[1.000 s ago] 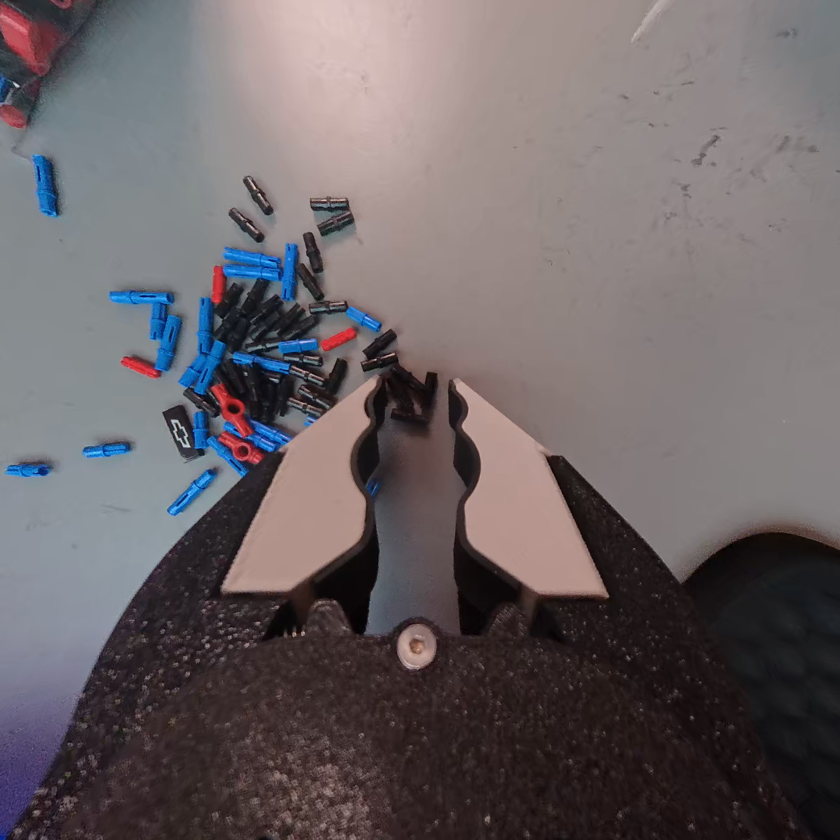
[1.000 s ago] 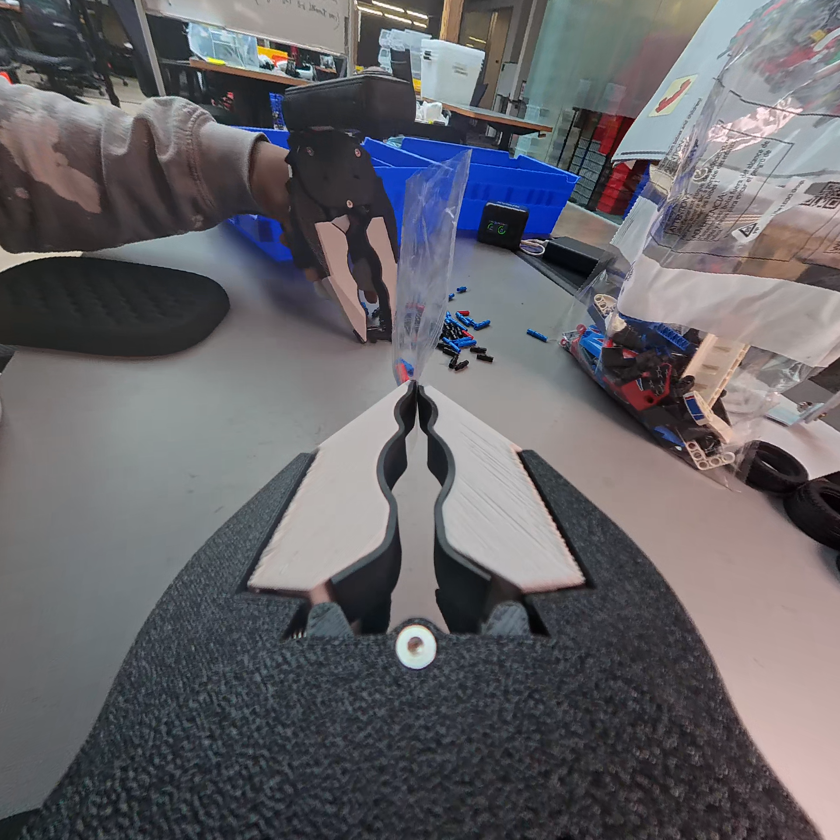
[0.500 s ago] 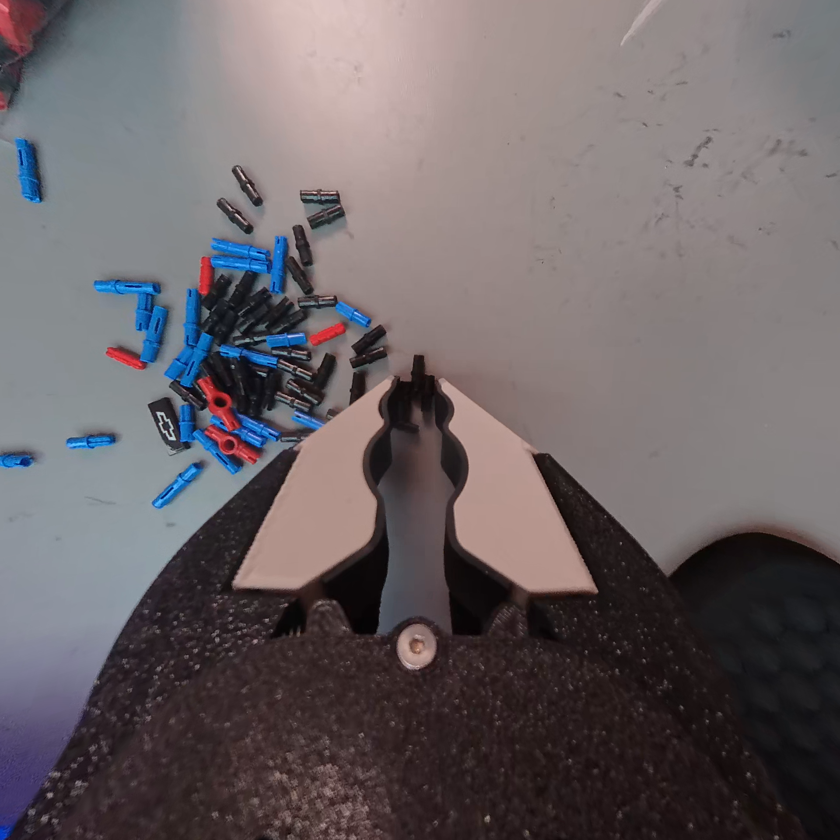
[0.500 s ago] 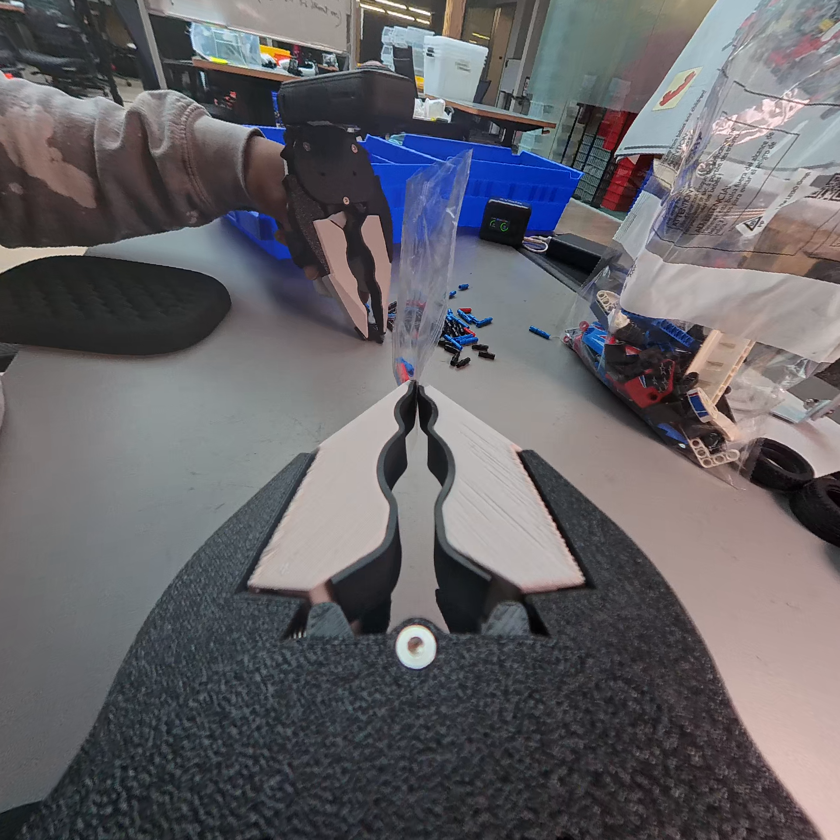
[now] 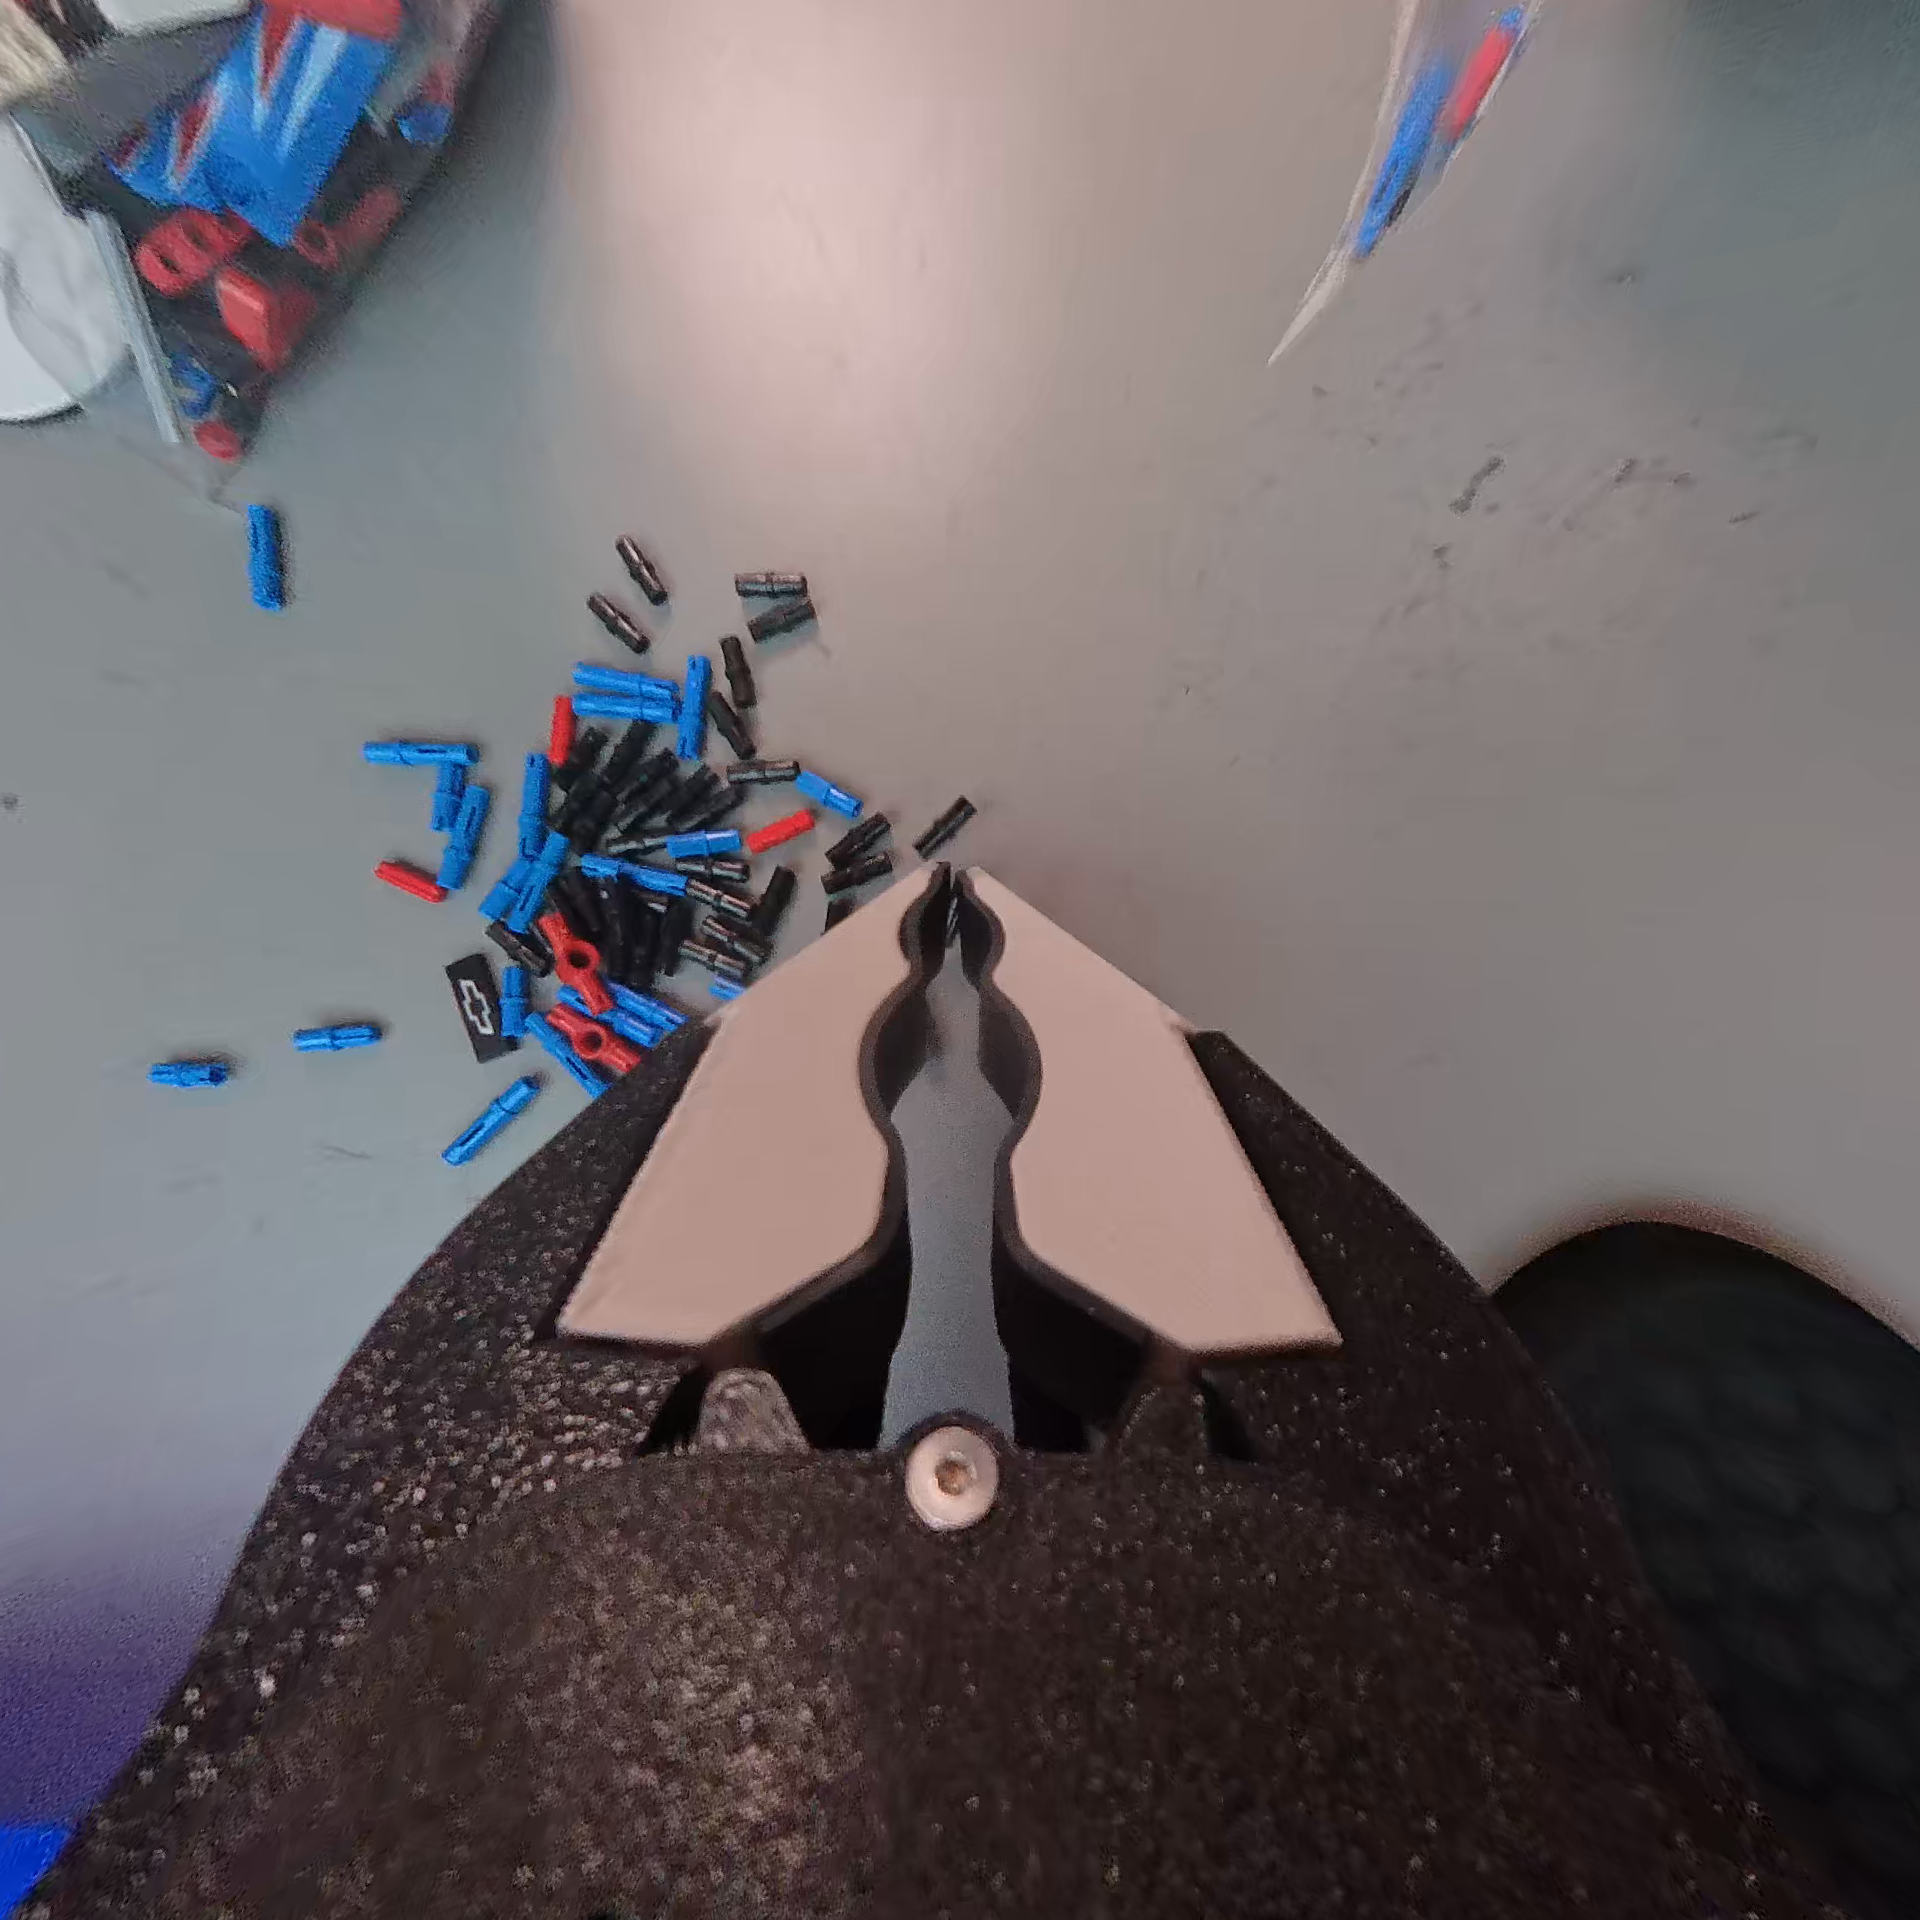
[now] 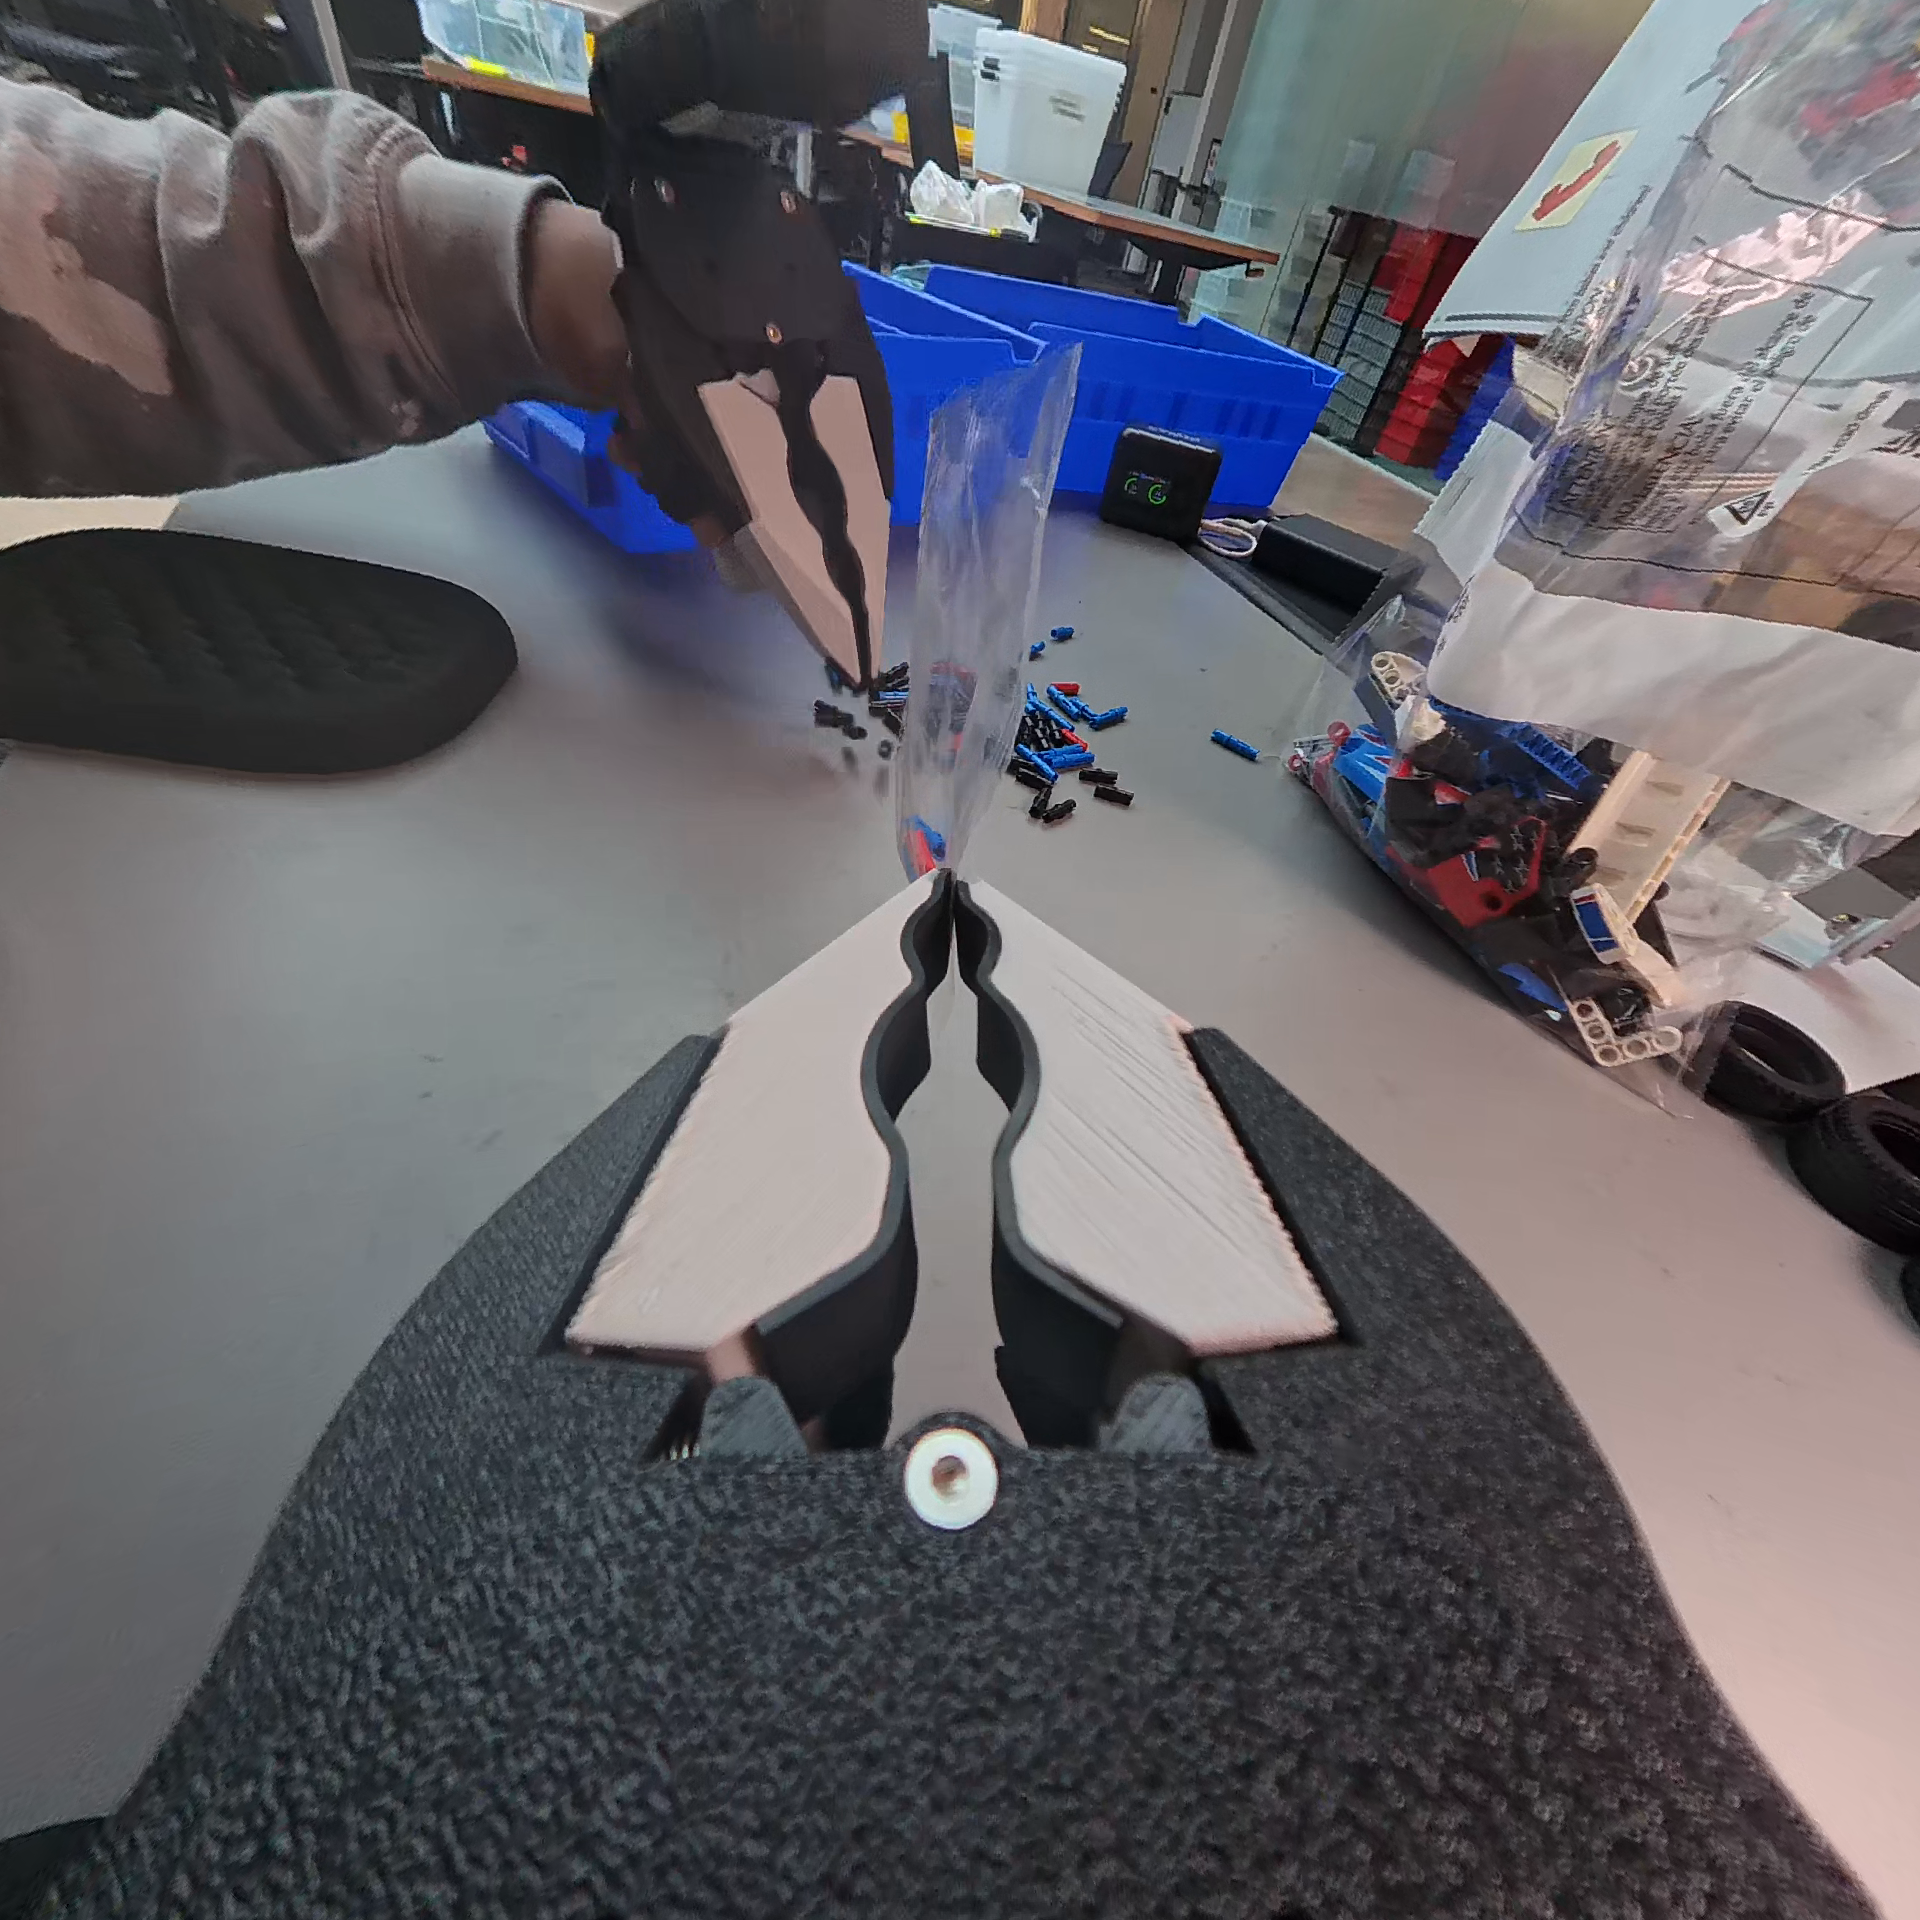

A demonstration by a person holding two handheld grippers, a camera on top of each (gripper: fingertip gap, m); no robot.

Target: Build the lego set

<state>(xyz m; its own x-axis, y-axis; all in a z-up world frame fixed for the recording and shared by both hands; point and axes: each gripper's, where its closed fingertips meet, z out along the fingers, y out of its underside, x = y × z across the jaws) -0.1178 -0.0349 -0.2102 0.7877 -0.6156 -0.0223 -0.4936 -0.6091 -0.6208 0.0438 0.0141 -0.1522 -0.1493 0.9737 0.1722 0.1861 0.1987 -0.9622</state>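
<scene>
A pile of small blue, black and red Lego pins (image 5: 644, 852) lies on the grey table; it also shows in the right wrist view (image 6: 1049, 738). My left gripper (image 5: 951, 883) is shut just right of the pile, with a black pin (image 5: 943, 906) pinched between its tips. In the right wrist view the left gripper (image 6: 862, 670) hangs just above the table, with loose black pins (image 6: 836, 717) under it. My right gripper (image 6: 951, 883) is shut on the bottom of a small clear plastic bag (image 6: 982, 623), which stands upright with a few red and blue pins inside.
A large clear bag of Lego parts (image 6: 1507, 862) and black tyres (image 6: 1766, 1060) lie at the right. Blue bins (image 6: 1143, 405) and a small black device (image 6: 1158, 483) stand behind the pile. A black mat (image 6: 229, 644) lies at the left. A black emblem tile (image 5: 480, 1006) lies beside the pile. Across from one pair of fingers to the other is roughly 20 cm.
My left gripper closed on black pins at the pile's right edge and lifted away from the table; a few black pins fell loose. My right gripper kept holding the bag.
</scene>
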